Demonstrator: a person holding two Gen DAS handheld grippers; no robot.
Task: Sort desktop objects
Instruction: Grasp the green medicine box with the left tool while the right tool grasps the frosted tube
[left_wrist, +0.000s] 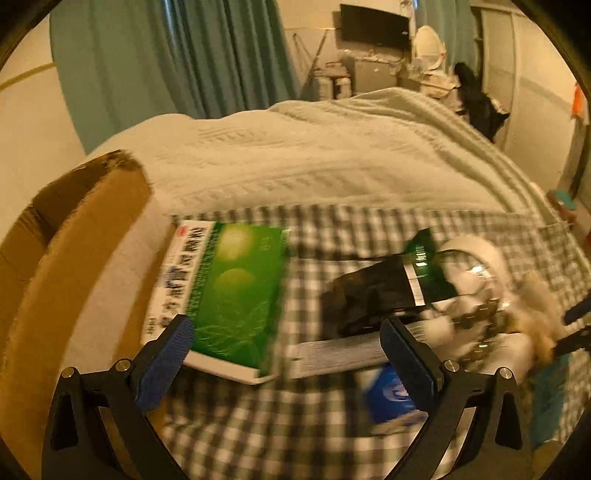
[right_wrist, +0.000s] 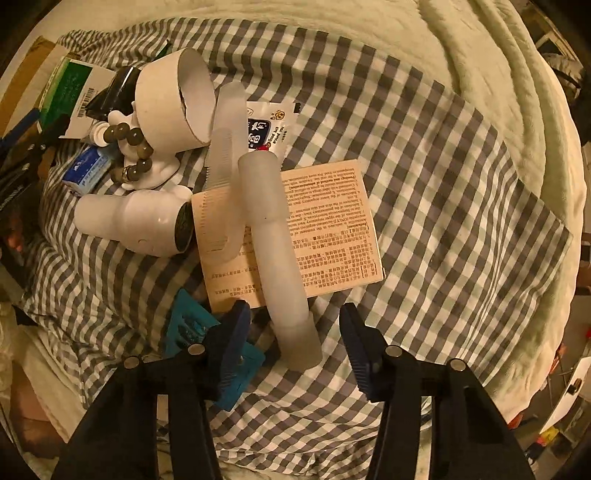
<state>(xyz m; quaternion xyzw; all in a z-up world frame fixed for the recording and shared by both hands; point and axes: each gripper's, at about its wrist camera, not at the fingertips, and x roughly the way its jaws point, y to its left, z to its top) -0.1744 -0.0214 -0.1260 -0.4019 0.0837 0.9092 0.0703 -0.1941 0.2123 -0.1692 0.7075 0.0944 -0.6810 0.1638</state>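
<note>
In the left wrist view my left gripper (left_wrist: 284, 347) is open above the checked cloth (left_wrist: 258, 424). A green and white medicine box (left_wrist: 229, 291) lies just past its left finger, a black pouch (left_wrist: 373, 291) and a small blue box (left_wrist: 388, 398) by its right finger. In the right wrist view my right gripper (right_wrist: 295, 339) is open, its fingers either side of the near end of a frosted white tube (right_wrist: 280, 258) that lies on a printed leaflet (right_wrist: 332, 225). White holders (right_wrist: 170, 99) with a bead bracelet (right_wrist: 136, 147) sit at the far left.
A cardboard box (left_wrist: 66, 251) stands left of the green box. A pale knitted blanket (left_wrist: 314, 162) covers the bed beyond the cloth. A teal card (right_wrist: 192, 328) lies under my right gripper's left finger. A white sachet (right_wrist: 269, 129) lies behind the tube.
</note>
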